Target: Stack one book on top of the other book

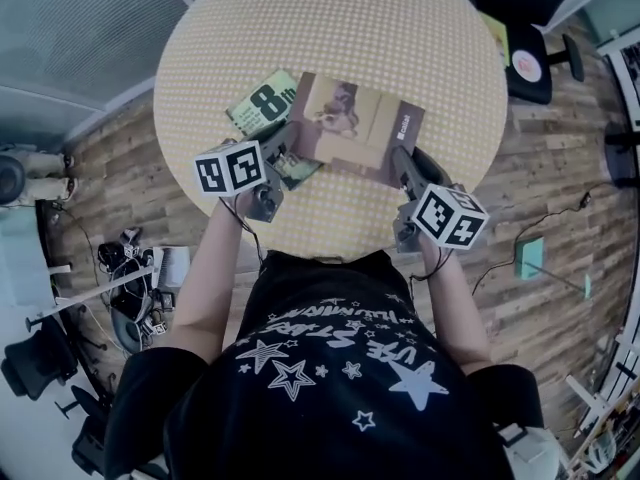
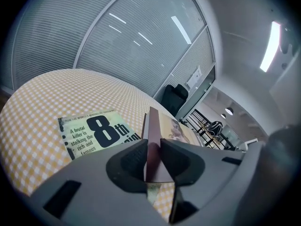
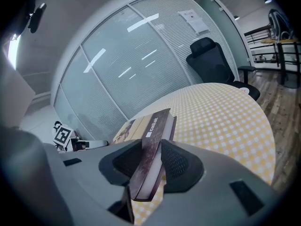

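Round table (image 1: pixel 440 38), covered with a yellow-and-white checked cloth. Item one: green paperback (image 1: pixel 260 103), a large "8th" printed on its cover, lying flat on the table left of centre. Item two: brown book (image 1: pixel 360 128), with a pale photographic cover and a dark spine, gripped at both ends. Left gripper (image 2: pixel 151 157): jaws clenched on the brown book's left edge. Right gripper (image 3: pixel 153 157): jaws clenched on the brown book's spine end. From the head view the brown book's left edge overlaps the green paperback's right part; whether the two touch cannot be told. Black office chair (image 3: pixel 211 62) stands beyond the table.
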Available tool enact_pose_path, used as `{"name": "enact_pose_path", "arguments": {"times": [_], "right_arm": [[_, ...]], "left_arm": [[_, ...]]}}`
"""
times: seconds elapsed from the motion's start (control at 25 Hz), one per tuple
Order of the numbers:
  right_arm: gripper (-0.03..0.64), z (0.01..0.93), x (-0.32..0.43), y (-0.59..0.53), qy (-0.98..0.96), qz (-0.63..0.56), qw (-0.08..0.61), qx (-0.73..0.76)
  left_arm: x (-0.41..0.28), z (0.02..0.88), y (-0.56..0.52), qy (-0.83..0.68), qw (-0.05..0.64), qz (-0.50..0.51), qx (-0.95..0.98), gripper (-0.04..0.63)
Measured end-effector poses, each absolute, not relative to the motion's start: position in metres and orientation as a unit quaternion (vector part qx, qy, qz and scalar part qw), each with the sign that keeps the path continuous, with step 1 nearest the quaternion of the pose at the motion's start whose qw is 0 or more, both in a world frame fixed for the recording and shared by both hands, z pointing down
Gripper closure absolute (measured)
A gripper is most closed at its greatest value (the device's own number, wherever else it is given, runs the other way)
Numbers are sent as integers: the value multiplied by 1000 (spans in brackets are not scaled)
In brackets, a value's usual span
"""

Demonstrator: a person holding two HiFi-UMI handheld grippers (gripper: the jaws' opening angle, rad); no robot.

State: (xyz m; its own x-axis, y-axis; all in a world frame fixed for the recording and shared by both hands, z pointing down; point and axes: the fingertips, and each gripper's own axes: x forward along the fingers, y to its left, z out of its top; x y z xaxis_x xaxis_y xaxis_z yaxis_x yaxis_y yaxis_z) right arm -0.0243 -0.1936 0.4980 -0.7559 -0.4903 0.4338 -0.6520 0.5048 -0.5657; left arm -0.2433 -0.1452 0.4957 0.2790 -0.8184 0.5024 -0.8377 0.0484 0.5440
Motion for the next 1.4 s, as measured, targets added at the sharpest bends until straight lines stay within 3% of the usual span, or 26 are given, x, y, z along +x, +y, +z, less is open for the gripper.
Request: {"name": "enact_pose_path", "arguments": {"times": [0.28, 0.8, 1.4], "right_arm": [[482, 494, -77, -167, -846, 366, 97, 375], [482, 520, -164, -118, -793, 404, 55, 453], [482, 554, -173, -95, -769, 438, 80, 459]], "left_arm": [[-297, 501, -142, -548, 421, 27, 722, 505], [-377, 514, -176, -449, 380, 130, 798, 503], [-375, 545, -184, -397, 391, 173, 812, 503]]}}
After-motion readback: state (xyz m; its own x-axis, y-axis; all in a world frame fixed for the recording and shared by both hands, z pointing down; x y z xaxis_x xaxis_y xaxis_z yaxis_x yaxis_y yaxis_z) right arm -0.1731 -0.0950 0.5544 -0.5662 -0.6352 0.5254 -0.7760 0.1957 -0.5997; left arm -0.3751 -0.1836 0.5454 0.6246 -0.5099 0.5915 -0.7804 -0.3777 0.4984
